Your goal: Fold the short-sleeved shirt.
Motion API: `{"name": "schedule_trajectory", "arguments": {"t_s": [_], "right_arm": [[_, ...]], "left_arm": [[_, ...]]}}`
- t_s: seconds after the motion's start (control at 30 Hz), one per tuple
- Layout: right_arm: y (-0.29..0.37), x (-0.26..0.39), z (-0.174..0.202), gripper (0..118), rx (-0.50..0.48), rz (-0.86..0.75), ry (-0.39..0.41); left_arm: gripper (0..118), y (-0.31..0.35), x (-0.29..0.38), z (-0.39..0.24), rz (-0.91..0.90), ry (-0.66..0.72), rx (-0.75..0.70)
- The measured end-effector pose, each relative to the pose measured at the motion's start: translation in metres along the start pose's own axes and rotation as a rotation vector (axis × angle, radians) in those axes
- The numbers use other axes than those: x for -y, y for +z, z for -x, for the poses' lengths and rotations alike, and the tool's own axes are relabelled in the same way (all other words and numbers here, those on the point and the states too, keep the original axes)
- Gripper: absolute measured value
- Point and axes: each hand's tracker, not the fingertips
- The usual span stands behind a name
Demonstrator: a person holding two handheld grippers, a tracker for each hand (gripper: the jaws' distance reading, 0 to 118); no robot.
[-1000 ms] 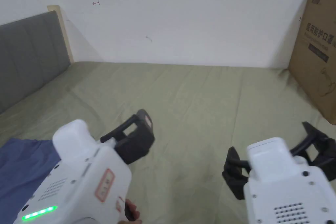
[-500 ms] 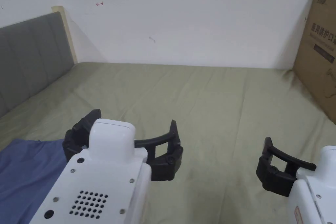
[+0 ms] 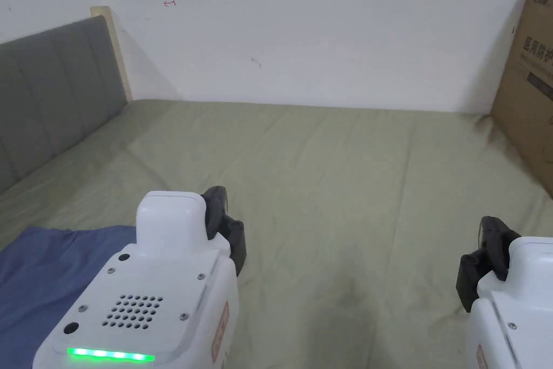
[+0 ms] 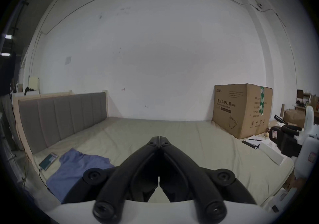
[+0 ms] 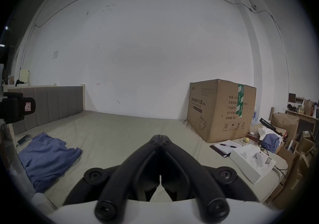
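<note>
Ahead of us the bed (image 3: 335,170) spreads its green sheet to the white wall, a large cardboard box (image 5: 222,108) standing on its far right corner. Smaller, the blue short-sleeved shirt (image 5: 46,157) lies rumpled on the sheet at the left edge, near the grey headboard (image 3: 48,94). We hold the left tongs (image 4: 158,138) and right tongs (image 5: 160,137) above the sheet, each with jaws closed together and empty, both apart from the shirt.

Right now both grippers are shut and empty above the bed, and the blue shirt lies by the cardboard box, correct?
Not quite. The shirt lies at the headboard end, far from the box, as the right gripper view shows. Both the left gripper and the right gripper are shut and empty above the bed.
</note>
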Motion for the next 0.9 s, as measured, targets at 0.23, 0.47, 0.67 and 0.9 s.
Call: {"name": "schedule_trajectory", "arguments": {"t_s": [0.23, 0.47, 0.67, 0.9], "right_arm": [[-0.009, -0.013, 0.009, 0, -0.059, -0.002, 0.018], [-0.022, -0.031, 0.078, 0, -0.347, -0.01, 0.024], [-0.022, -0.037, 0.153, 0, -0.597, 0.005, 0.0], [-0.02, -0.029, 0.192, 0, -0.68, 0.052, 0.029]], "left_arm": [[0, 0.002, -0.011, 0.026, 0.01, 0.025, -0.068], [0, 0.042, -0.032, 0.091, -0.019, -0.008, -0.353], [0, 0.083, -0.034, 0.137, 0.012, -0.021, -0.536], [0, 0.087, -0.024, 0.158, 0.059, -0.026, -0.574]]}}
